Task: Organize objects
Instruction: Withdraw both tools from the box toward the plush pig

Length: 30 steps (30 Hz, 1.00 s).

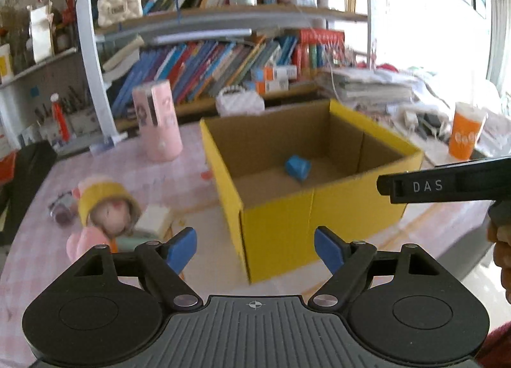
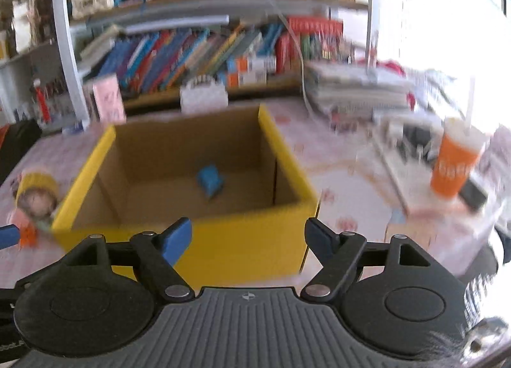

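Note:
A yellow cardboard box (image 1: 278, 224) (image 2: 242, 240) stands open on the pink checked table, and a small blue object (image 1: 297, 167) (image 2: 209, 180) lies on its floor. My left gripper (image 1: 255, 248) hangs open in front of the box's near corner, nothing between its blue pads. My right gripper (image 2: 248, 237) is open too, facing the box's front wall with nothing held. A doll with a yellow hat (image 1: 102, 211) (image 2: 35, 195) lies left of the box. A pink cylinder (image 1: 158, 120) stands behind the doll. Part of the right gripper (image 1: 447, 184) shows at the right edge of the left wrist view.
An orange cup (image 1: 464, 134) (image 2: 455, 163) stands right of the box beside stacked papers (image 1: 367, 87). A white pearl-handled bag (image 1: 239, 101) sits behind the box. Bookshelves (image 1: 223, 61) fill the back. A small box (image 1: 156, 219) lies next to the doll.

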Available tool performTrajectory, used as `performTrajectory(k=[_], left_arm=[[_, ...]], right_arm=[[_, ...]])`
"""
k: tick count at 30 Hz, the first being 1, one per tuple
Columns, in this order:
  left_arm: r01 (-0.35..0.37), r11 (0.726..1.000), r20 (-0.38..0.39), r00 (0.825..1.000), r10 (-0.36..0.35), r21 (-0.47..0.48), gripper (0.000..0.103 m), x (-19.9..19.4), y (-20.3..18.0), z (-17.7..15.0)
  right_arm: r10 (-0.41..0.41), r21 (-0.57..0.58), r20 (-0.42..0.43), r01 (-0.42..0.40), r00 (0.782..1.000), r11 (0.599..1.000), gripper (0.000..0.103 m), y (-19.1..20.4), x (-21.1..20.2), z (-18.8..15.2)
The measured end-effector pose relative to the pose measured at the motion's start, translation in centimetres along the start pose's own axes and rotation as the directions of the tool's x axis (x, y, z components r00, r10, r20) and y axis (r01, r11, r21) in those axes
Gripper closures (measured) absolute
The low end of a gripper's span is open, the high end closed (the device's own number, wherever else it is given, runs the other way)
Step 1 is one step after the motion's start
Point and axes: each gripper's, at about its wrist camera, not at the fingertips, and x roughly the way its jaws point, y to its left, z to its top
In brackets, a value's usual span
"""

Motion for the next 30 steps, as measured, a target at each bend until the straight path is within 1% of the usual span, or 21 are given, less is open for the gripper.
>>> performTrajectory(k=[4,10,15,21,30], left_arm=[[-0.006,1.000,-0.023,1.000,0.006,0.012,0.020,-0.9,0.7,-1.3],[-0.007,1.000,-0.069,0.998,0.007,0.010,0.019,-2.1,2.0,-2.9],[-0.023,1.000,-0.102,0.994,0.023,-0.005,0.019,-2.8,3.4,-4.1],[-0.041,0.999,-0.120,0.992,0.039,-0.014,0.019,-4.0,5.0,-5.3],[-0.060,0.998,-0.124,0.991,0.057,-0.024,0.019,-5.9,7.0,-6.8]], right_arm=[[-0.005,-0.011,-0.058,0.004,0.998,1.000,0.026,1.6,-0.5,-1.8],[0.006,-0.044,-0.088,-0.010,0.996,0.999,0.025,4.1,-1.5,-3.8],[0.018,-0.067,-0.112,-0.026,0.994,0.997,0.025,5.9,-2.1,-5.1],[0.035,-0.083,-0.137,-0.047,0.990,0.995,0.025,8.0,-2.7,-6.6],[0.069,-0.099,-0.153,-0.085,0.986,0.992,0.024,10.8,-3.9,-7.9]])
